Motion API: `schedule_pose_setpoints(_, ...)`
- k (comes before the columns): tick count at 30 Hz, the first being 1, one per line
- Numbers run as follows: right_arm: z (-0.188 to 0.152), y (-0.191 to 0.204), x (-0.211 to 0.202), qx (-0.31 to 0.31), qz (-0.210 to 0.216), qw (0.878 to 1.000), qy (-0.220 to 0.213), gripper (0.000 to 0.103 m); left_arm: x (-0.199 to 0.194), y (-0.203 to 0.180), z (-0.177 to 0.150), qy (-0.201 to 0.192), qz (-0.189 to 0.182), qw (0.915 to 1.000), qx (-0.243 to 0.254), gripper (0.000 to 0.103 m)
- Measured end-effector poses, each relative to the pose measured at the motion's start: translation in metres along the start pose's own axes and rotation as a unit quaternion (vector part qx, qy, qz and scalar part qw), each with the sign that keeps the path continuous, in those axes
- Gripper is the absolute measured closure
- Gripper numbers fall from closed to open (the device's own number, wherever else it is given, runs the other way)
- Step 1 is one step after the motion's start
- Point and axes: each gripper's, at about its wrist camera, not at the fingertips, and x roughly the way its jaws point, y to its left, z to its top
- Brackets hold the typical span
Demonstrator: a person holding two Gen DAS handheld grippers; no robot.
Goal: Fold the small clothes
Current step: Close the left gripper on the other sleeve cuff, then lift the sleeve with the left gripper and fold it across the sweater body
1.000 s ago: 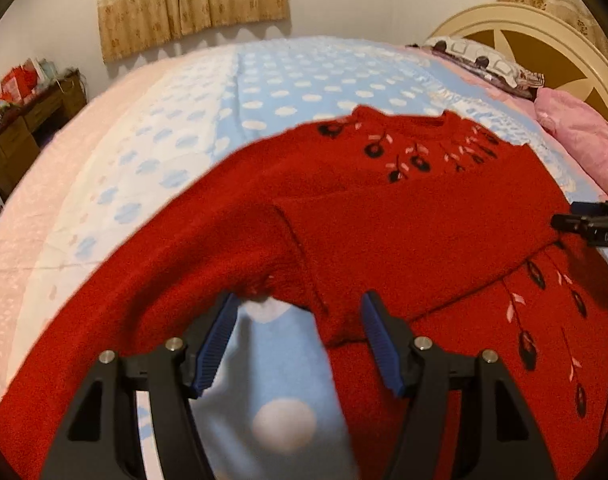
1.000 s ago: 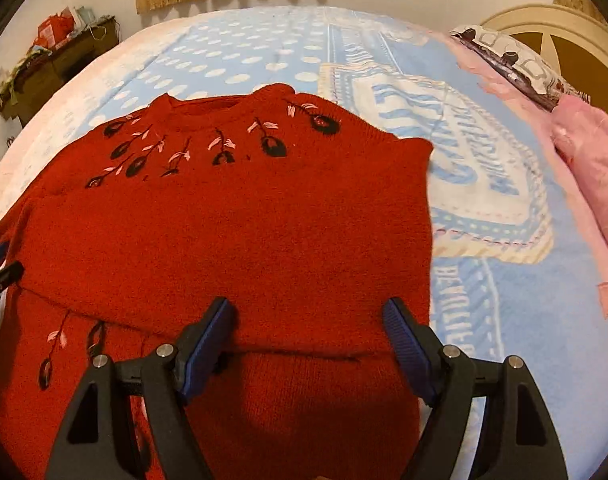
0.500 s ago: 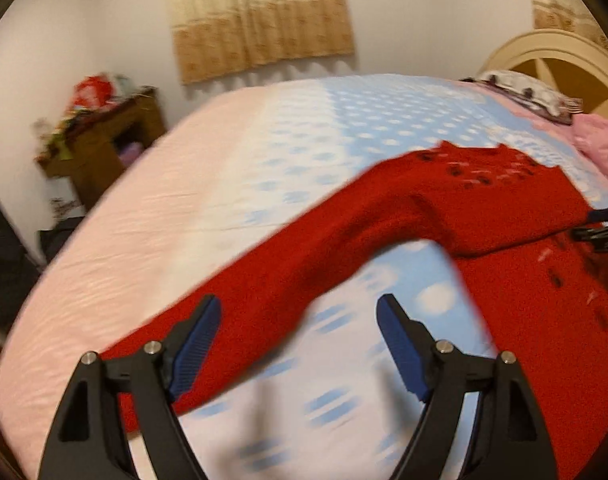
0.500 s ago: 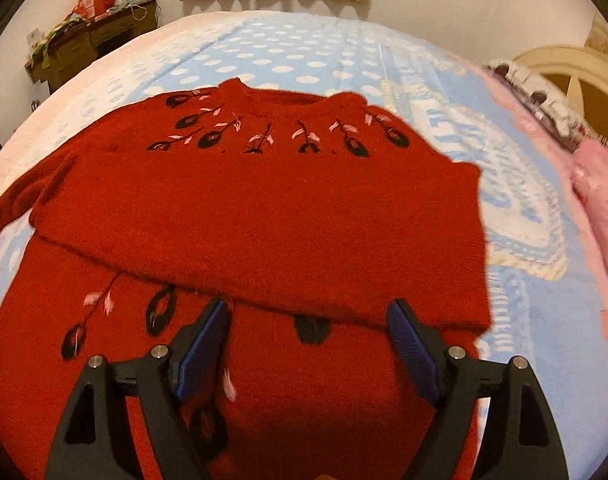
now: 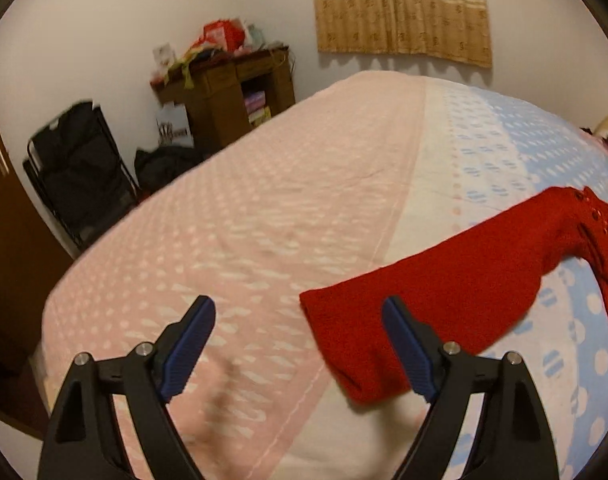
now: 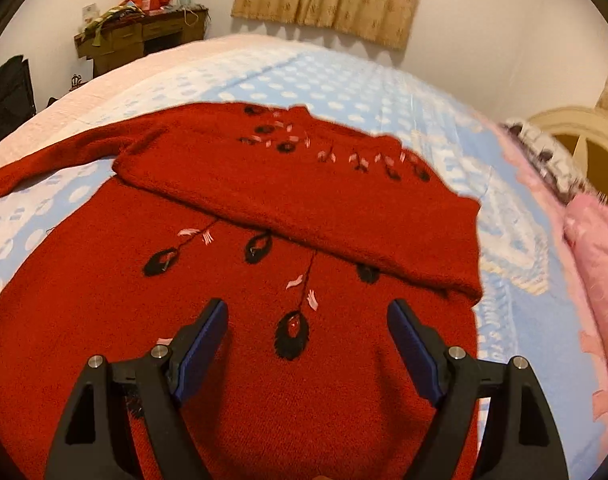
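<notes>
A red knitted sweater (image 6: 104, 320) with black and pink embroidery lies flat on the bed. One sleeve (image 6: 304, 200) is folded across its chest. The other sleeve (image 5: 424, 292) stretches out sideways, its cuff resting on the pink part of the sheet. My left gripper (image 5: 297, 306) hovers over that cuff; its jaws are opening, with the cuff end lying below and between them, near the right finger and untouched. Above the sweater's lower body, my right gripper (image 6: 308, 306) is open and holds nothing.
The bed sheet (image 5: 244, 240) is pink on one side and blue with white dots on the other. A cluttered wooden desk (image 5: 232, 96) and a black folding chair (image 5: 76, 160) stand beyond the bed's edge. A cream headboard (image 6: 576, 136) and pink bedding (image 6: 596, 248) lie at the right.
My left gripper swung left along the outstretched sleeve to its cuff, and its jaws widened. My right gripper drew back from the folded sleeve toward the sweater's lower body.
</notes>
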Motion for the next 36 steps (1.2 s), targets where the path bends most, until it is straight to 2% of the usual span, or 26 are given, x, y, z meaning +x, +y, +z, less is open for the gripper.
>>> schedule_pose_setpoints(4, -0.002, 0.006, -0.003, -0.015, -0.011, 1.0, -0.012, 0.021, 0.016, -0.003, -0.005, 0.03, -0.033, 0.9987, -0.025, 0.023)
schedule_pose_setpoints(10, -0.005, 0.015, 0.0, -0.033, -0.013, 0.999, -0.003, 0.021, 0.032, -0.005, -0.01, 0.069, -0.065, 0.9945, -0.044, 0.042)
schedule_pose_setpoints(13, -0.007, 0.019, 0.001, -0.04, -0.015, 0.999, -0.002, 0.021, 0.033, -0.004, -0.009, 0.072, -0.077, 0.9935, -0.043, 0.053)
schedule_pose_setpoints(16, -0.008, 0.022, 0.003, -0.045, -0.014, 0.999, 0.002, 0.021, 0.034, -0.002, -0.009, 0.074, -0.077, 0.9934, -0.043, 0.076)
schedule_pose_setpoints(17, -0.008, 0.022, 0.003, -0.044, -0.014, 0.999, 0.003, 0.021, 0.034, -0.001, -0.008, 0.074, -0.078, 0.9932, -0.043, 0.088)
schedule_pose_setpoints(20, -0.009, 0.021, 0.003, -0.041, -0.013, 0.999, 0.002, 0.021, 0.031, 0.003, -0.007, 0.072, -0.085, 0.9923, -0.054, 0.09)
schedule_pose_setpoints(23, -0.009, 0.021, 0.003, -0.038, -0.013, 0.999, 0.002, 0.021, 0.018, 0.002, -0.002, 0.052, -0.093, 0.9928, -0.055, 0.091)
schedule_pose_setpoints(27, -0.009, 0.021, 0.003, -0.038, -0.013, 0.999, 0.003, 0.021, -0.001, -0.001, 0.009, 0.029, -0.125, 0.99, -0.059, 0.091)
schedule_pose_setpoints(36, -0.009, 0.021, 0.0, -0.032, -0.015, 0.999, -0.002, 0.021, -0.034, -0.029, 0.05, 0.001, -0.209, 0.9751, -0.075, 0.091)
